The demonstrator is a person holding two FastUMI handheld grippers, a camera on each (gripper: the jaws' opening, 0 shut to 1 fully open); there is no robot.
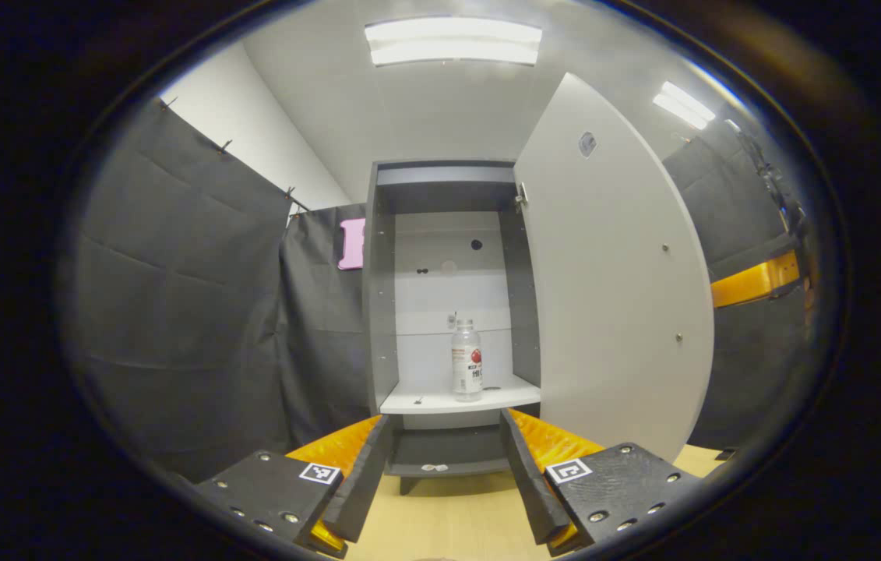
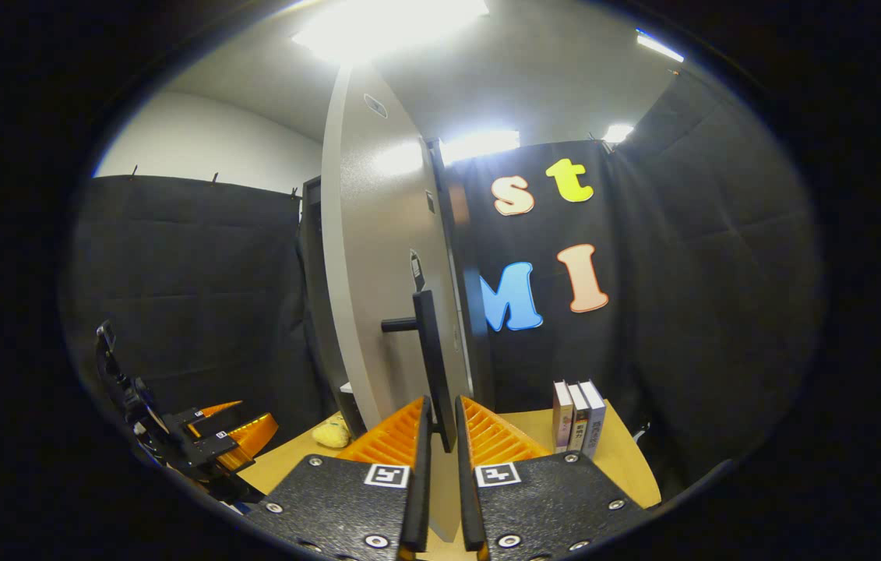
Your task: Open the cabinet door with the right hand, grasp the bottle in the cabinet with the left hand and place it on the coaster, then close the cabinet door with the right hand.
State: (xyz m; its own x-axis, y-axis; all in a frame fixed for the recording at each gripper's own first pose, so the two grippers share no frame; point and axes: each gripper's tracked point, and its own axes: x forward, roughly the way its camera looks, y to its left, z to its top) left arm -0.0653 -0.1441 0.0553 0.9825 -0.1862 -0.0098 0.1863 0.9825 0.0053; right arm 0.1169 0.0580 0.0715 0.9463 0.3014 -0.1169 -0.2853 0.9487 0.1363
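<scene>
The grey cabinet (image 1: pixel 380 312) stands open, its door (image 1: pixel 611 273) swung out to the right. On the white shelf (image 1: pixel 424 403) stands a clear bottle (image 1: pixel 466 360) with a white cap and a red label, upright. My left gripper (image 1: pixel 446 460) is open, below and in front of the shelf, a short way from the bottle. In the right gripper view my right gripper (image 2: pixel 442 427) is shut on the black door handle (image 2: pixel 431 354), which sticks out from the door (image 2: pixel 378 273). The left gripper (image 2: pixel 206 436) shows at the lower left there.
Three books (image 2: pixel 578 415) stand upright on the wooden table (image 2: pixel 627 460) to the right of the door. A yellowish object (image 2: pixel 331 433) lies on the table near the door's foot. A lower cabinet shelf (image 1: pixel 448 456) sits under the white one. Black cloth walls surround the booth.
</scene>
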